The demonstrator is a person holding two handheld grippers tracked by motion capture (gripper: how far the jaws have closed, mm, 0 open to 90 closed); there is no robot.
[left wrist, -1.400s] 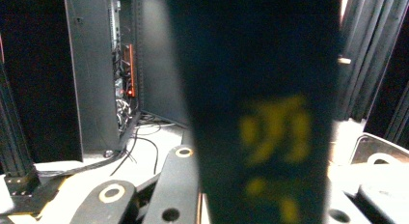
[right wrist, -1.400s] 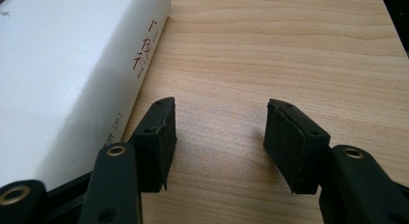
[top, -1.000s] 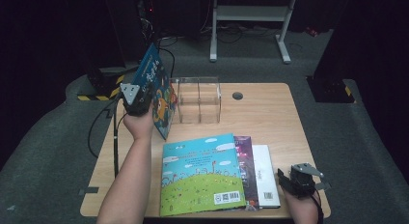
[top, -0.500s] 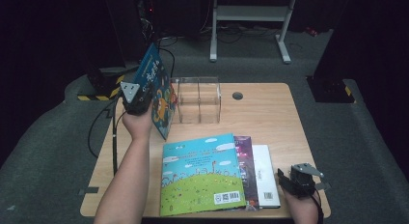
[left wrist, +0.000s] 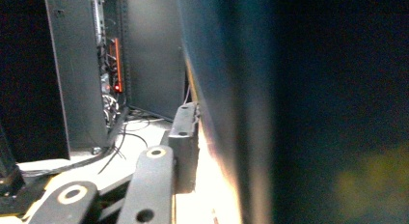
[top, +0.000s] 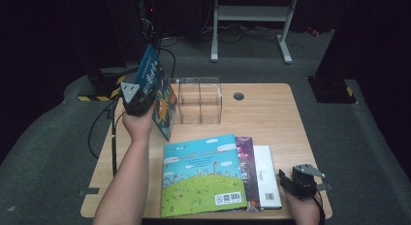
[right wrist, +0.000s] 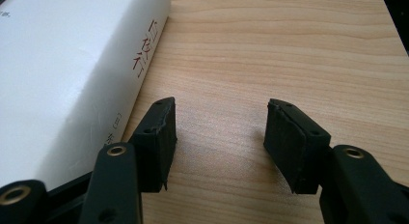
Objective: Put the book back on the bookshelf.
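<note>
Blue book held up beside an empty clear organizer.
The left gripper (top: 145,96) clamped the blue book (top: 157,91) upright just left of the clear organizer (top: 199,101); the right gripper (right wrist: 219,137) rested spread on the tabletop (top: 271,118) beside the white book (right wrist: 58,79).

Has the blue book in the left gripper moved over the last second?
No. The blue book sits tilted in the left gripper, at the same spot beside the clear organizer as before.
</note>
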